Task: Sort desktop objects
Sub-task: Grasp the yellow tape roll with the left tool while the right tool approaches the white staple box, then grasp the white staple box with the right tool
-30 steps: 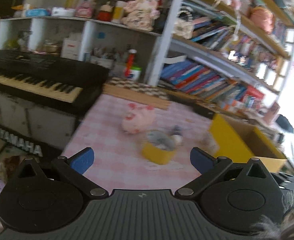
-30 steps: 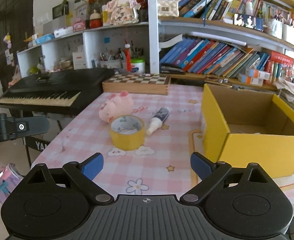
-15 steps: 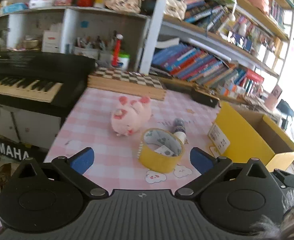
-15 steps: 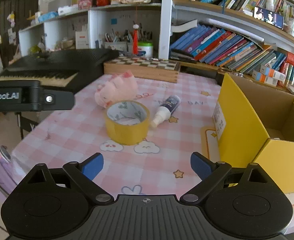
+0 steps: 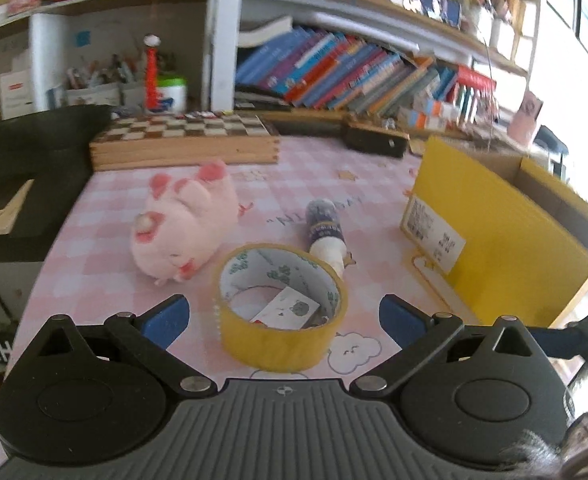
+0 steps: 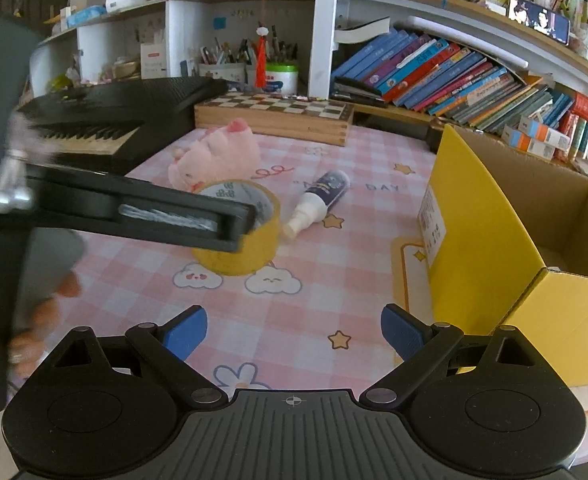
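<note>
A yellow tape roll (image 5: pixel 282 312) stands on the pink checked tablecloth, with a pink plush pig (image 5: pixel 182 228) behind it to the left and a small spray bottle (image 5: pixel 325 232) lying behind it to the right. My left gripper (image 5: pixel 284 322) is open, its blue pads on either side of the roll's near edge. In the right wrist view the left gripper's finger (image 6: pixel 134 212) reaches in from the left over the tape roll (image 6: pixel 238 248). My right gripper (image 6: pixel 294 330) is open and empty above the cloth, in front of the roll. An open yellow cardboard box (image 6: pixel 513 248) stands at the right.
A wooden chessboard box (image 6: pixel 274 116) lies at the table's back. A black keyboard (image 6: pixel 114 108) stands off the table's left edge. Bookshelves fill the background. The plush pig (image 6: pixel 218 156) and bottle (image 6: pixel 317 200) lie between the roll and chessboard.
My left gripper has moved forward and down to the tape roll, which now sits between its open pads. My right gripper has edged closer to the table.
</note>
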`<state>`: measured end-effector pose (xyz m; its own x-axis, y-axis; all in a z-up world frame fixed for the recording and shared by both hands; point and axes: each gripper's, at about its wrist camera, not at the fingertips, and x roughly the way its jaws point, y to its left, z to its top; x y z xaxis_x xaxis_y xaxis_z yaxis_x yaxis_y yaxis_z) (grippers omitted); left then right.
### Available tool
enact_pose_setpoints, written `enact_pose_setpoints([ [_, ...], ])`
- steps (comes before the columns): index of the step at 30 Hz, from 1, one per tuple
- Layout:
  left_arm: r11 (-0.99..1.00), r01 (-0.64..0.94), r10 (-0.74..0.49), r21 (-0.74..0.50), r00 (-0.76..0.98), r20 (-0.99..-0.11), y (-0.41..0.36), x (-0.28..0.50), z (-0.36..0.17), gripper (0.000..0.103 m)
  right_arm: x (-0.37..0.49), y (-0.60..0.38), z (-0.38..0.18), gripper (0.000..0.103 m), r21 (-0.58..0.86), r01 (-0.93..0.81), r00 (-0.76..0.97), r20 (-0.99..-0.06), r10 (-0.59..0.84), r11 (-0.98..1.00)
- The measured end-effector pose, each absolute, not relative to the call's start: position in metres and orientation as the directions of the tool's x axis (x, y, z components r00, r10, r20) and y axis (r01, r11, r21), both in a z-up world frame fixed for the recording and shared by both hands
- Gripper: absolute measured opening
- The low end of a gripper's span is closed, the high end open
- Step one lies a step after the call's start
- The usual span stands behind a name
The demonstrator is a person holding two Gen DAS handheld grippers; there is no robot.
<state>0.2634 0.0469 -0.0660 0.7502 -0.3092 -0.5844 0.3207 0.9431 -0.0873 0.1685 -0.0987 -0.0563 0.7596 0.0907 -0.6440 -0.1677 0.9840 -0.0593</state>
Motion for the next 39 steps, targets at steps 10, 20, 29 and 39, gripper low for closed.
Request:
enact_pose_setpoints([
  [10,0.939,0.345,-0.264,0.005,0.730,-0.631,0.028,0.296,-0.089,0.088,0.172,-0.096,-0.058,0.096,-0.066,-0.181,0.755,-0.649,0.095,0.981],
  [20,0.959,0.273,-0.273,-0.082,0.802,-0.531,0.064,0.270,-0.052,0.087,0.194,-0.083,-0.070,0.096,-0.090,-0.268,0.749,-0.646,0.148,0.959],
  [29,0.974,0.142,-0.210,-0.174,0.851,-0.481,0.121,0.225,-0.011,0.087,0.245,-0.066,-0.088,0.094,-0.060,-0.363,0.716,-0.657,0.238,0.930],
  [39,0.978,0.076,-0.162,-0.194,0.863,-0.479,0.143,0.200,-0.003,0.087,0.271,-0.060,-0.093,0.059,-0.004,-0.413,0.690,-0.654,0.310,0.911],
])
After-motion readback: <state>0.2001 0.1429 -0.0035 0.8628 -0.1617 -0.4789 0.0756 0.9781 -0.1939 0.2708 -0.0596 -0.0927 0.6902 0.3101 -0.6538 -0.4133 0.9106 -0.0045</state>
